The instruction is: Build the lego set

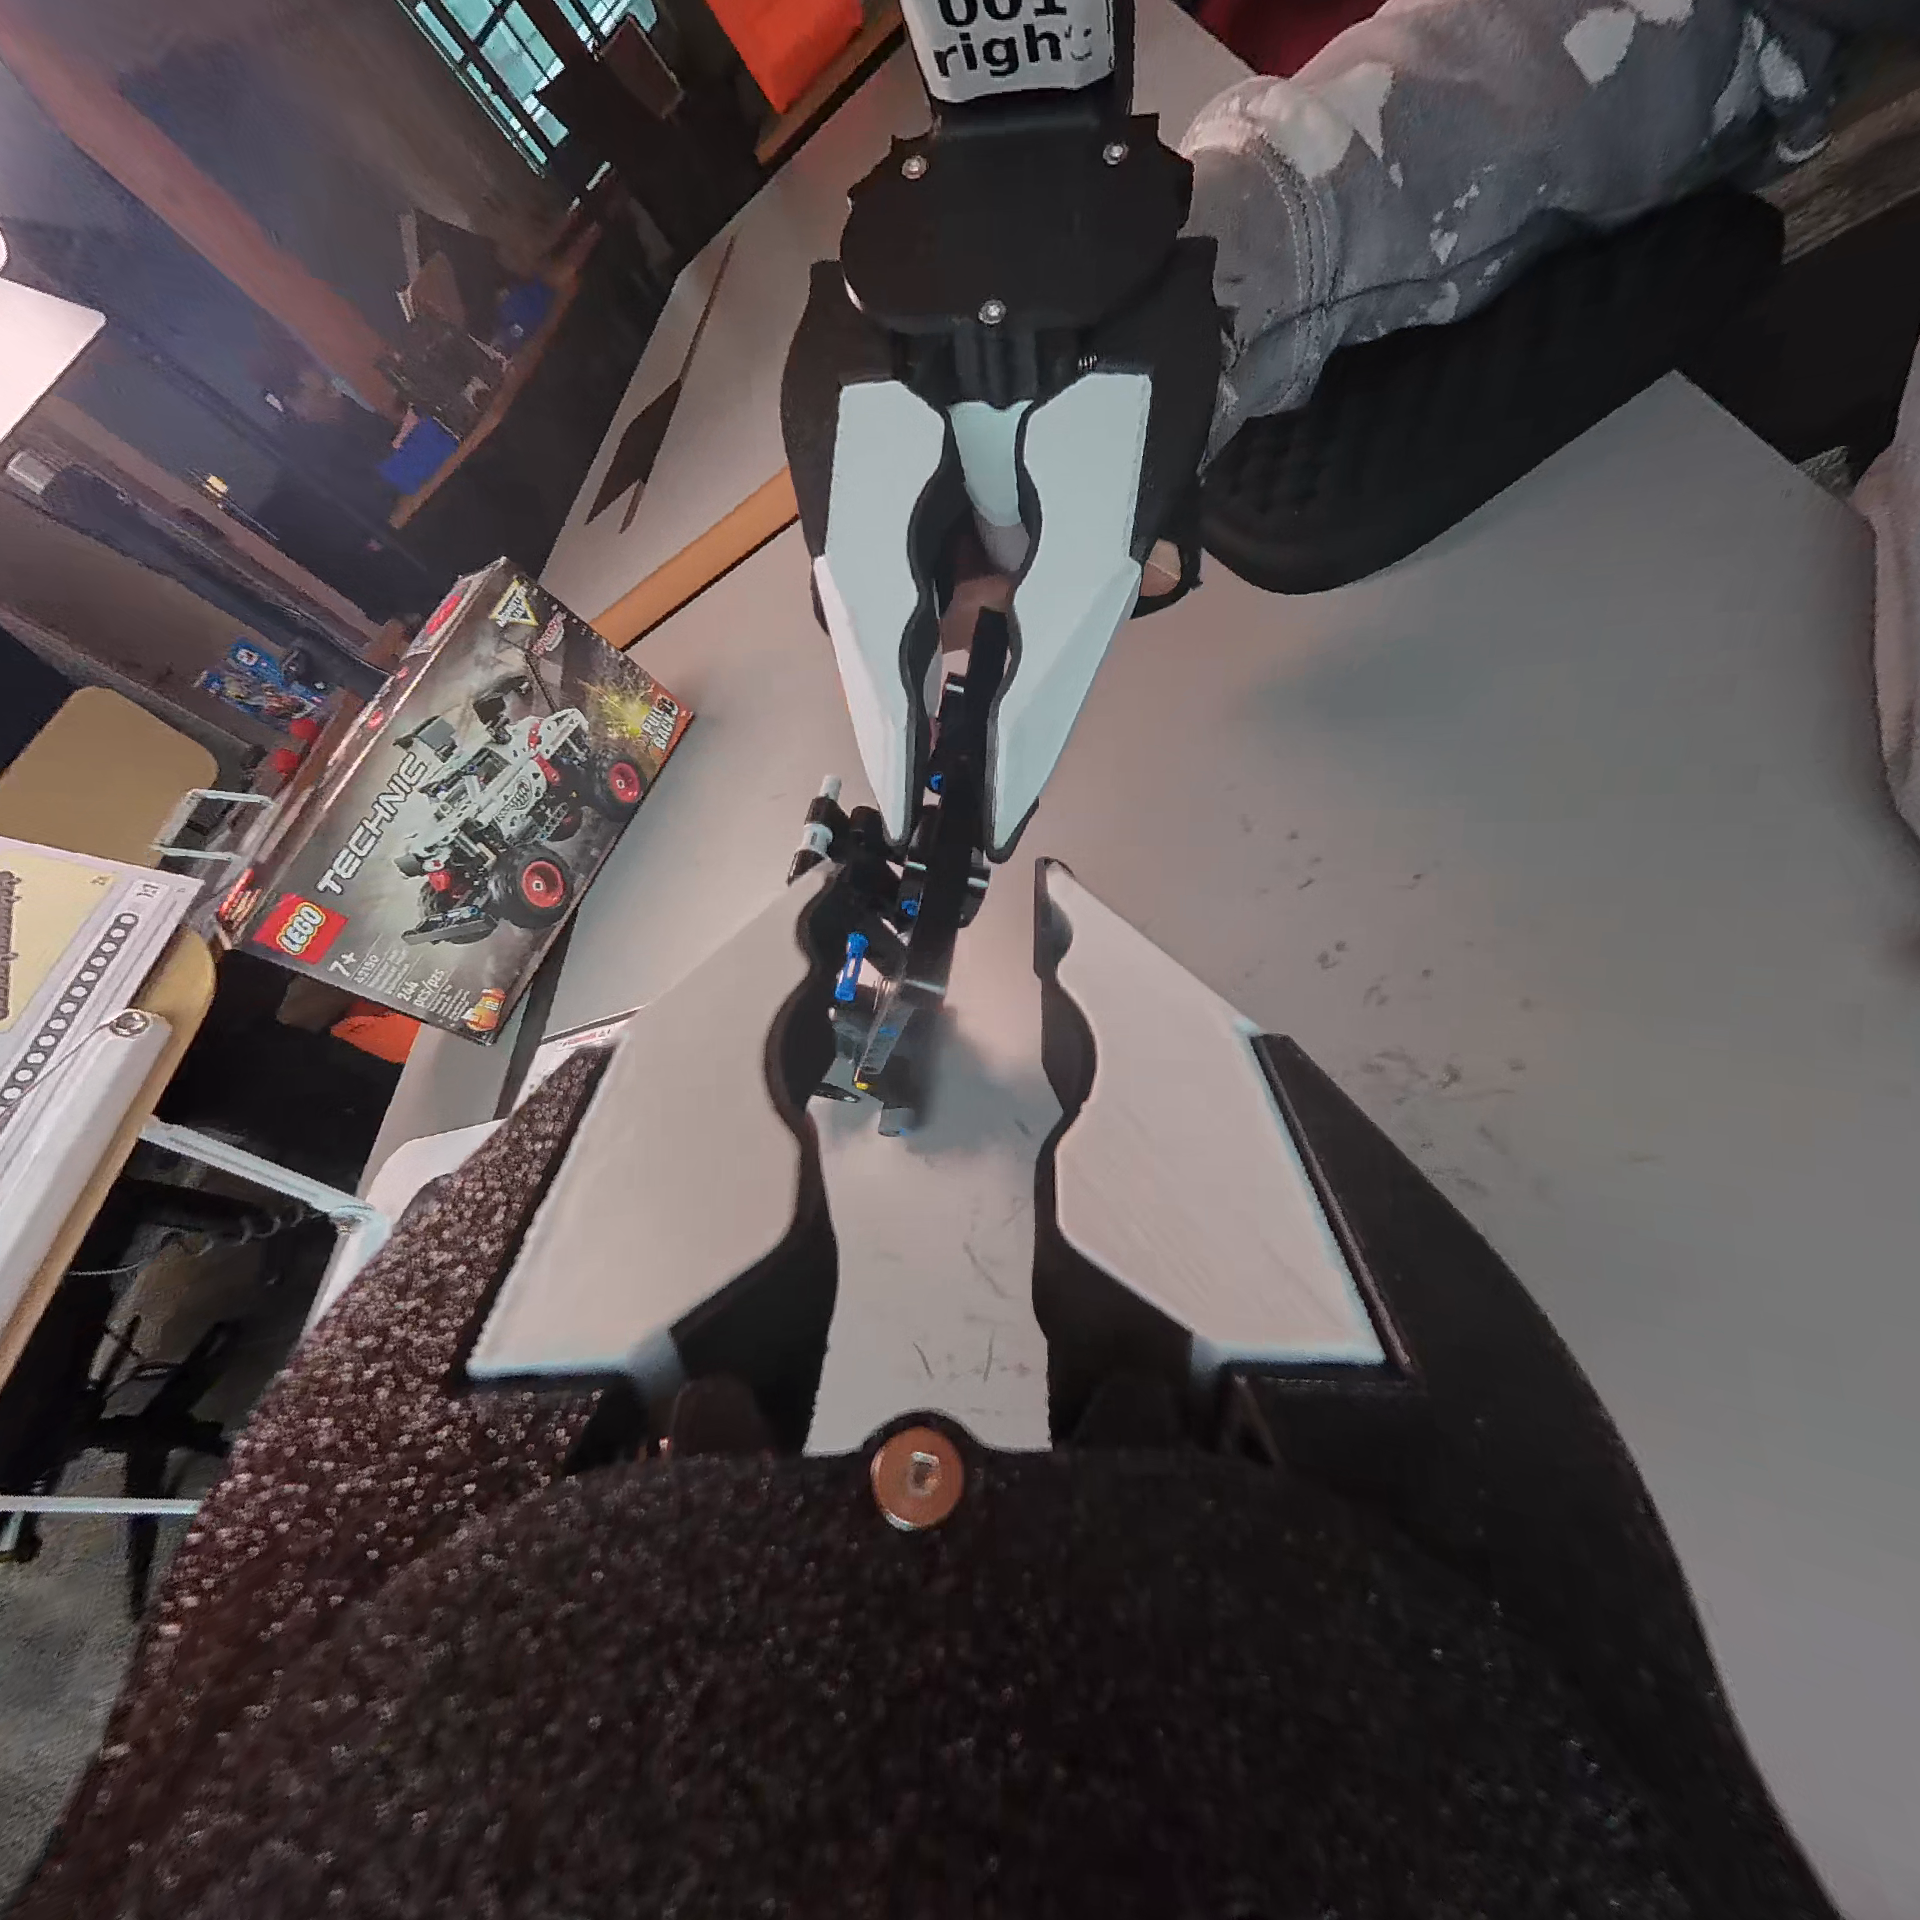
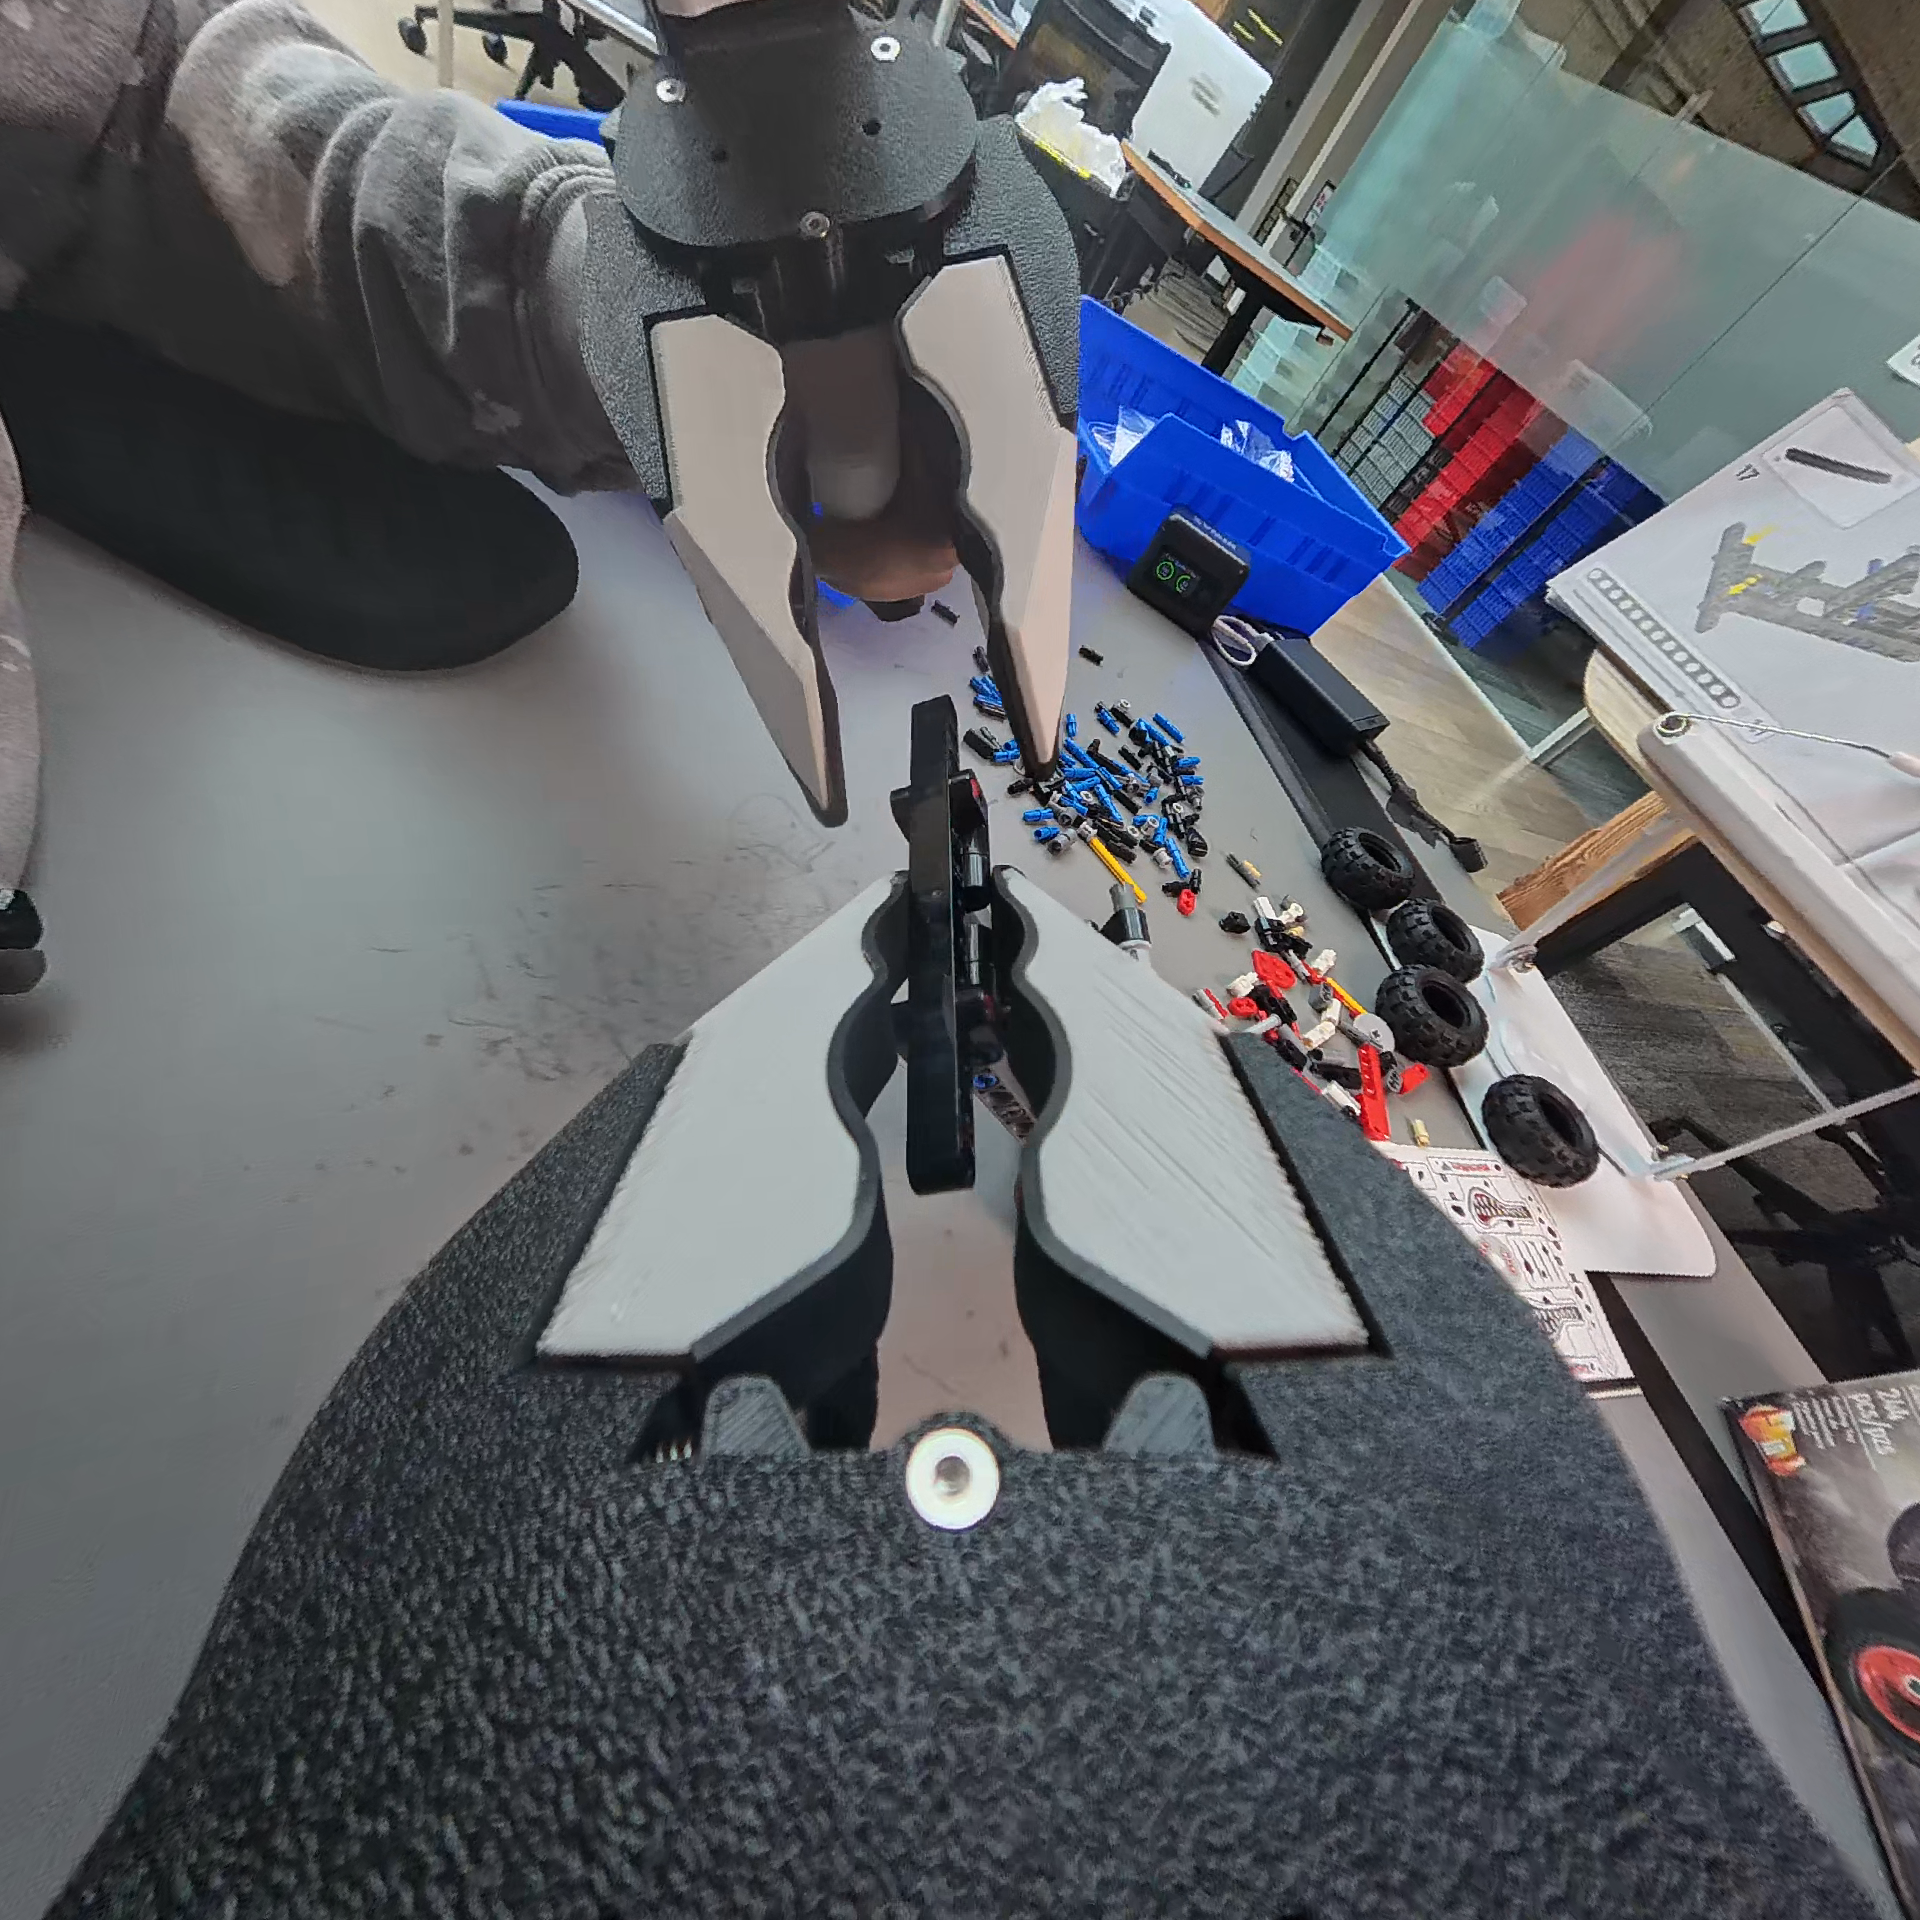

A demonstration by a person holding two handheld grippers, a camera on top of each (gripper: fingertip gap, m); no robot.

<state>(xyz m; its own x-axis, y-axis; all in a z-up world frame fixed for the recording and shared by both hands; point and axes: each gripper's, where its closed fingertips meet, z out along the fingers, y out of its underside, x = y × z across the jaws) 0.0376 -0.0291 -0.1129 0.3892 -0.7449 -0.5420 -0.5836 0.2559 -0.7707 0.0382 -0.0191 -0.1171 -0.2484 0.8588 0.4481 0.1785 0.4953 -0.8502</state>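
A black, partly built lego frame studded with blue pins [image 2: 940, 977] is clamped upright between the right gripper's [image 2: 945, 914] jaws above the grey scuffed surface [image 2: 364, 935]. The left gripper's [image 1: 920, 883] jaws are spread apart just beside it.
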